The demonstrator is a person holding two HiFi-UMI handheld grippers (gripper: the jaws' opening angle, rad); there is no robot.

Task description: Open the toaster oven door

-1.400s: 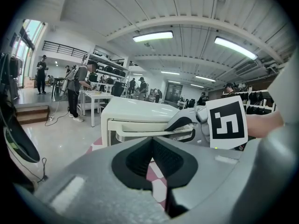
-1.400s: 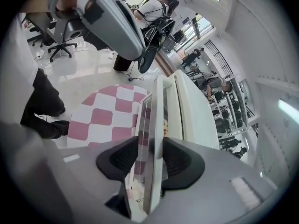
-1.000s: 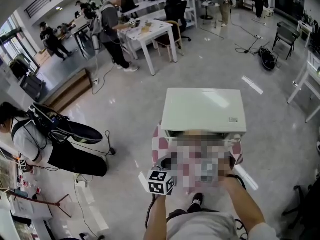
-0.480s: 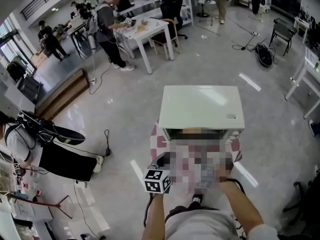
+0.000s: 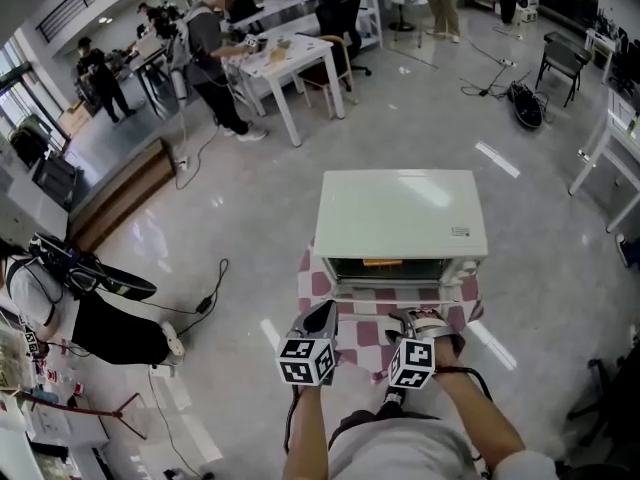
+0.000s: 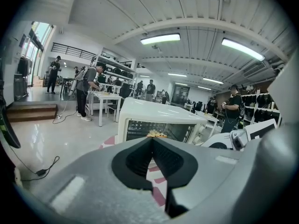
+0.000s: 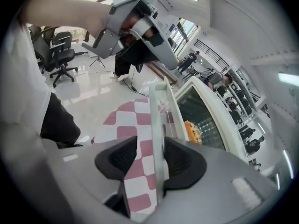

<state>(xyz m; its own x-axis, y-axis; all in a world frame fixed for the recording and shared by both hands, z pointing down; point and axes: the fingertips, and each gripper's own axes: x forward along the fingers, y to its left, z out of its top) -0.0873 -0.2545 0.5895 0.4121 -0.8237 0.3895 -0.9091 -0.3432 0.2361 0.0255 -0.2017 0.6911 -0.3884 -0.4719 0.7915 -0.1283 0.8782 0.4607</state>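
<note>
Clenched on nothing at the left gripper (image 6: pixel 152 141), jaws meeting tip to tip. Opening at the right gripper (image 7: pixel 150 153), with the door handle (image 7: pixel 157 125) between the jaws and clear of one pad. Just beyond both, the toaster oven (image 5: pixel 400 213): white, door (image 5: pixel 400 291) dropped flat toward the person, something orange (image 5: pixel 382 263) inside. Underneath, a red-and-white checked cloth (image 5: pixel 312 286). All around, glossy grey floor (image 5: pixel 250 218). Farther off, a white table (image 5: pixel 300 58) with a person (image 5: pixel 212 48) standing at it.
</note>
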